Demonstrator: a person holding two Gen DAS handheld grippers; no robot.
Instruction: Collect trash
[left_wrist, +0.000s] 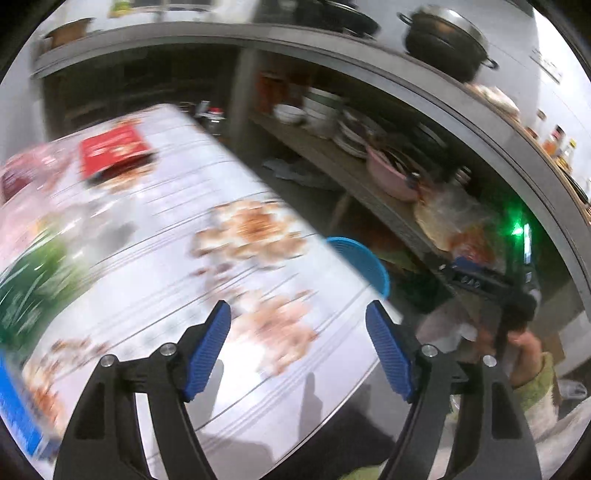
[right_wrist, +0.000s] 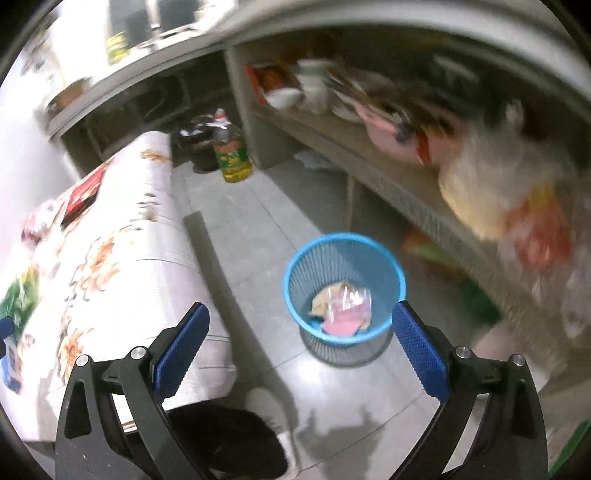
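Wrappers, crumpled pink and clear plastic (right_wrist: 341, 308), are lying inside the blue mesh wastebasket (right_wrist: 291, 266); light, soft, slippery, best pinched at folds. Right gripper (right_wrist: 301, 332) above it and left gripper (left_wrist: 299, 350) beside it are gaping empty.

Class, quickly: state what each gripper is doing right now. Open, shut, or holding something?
Left gripper: open, nothing between its fingers, above the flowered table.
Right gripper: open, empty, above the blue bin.
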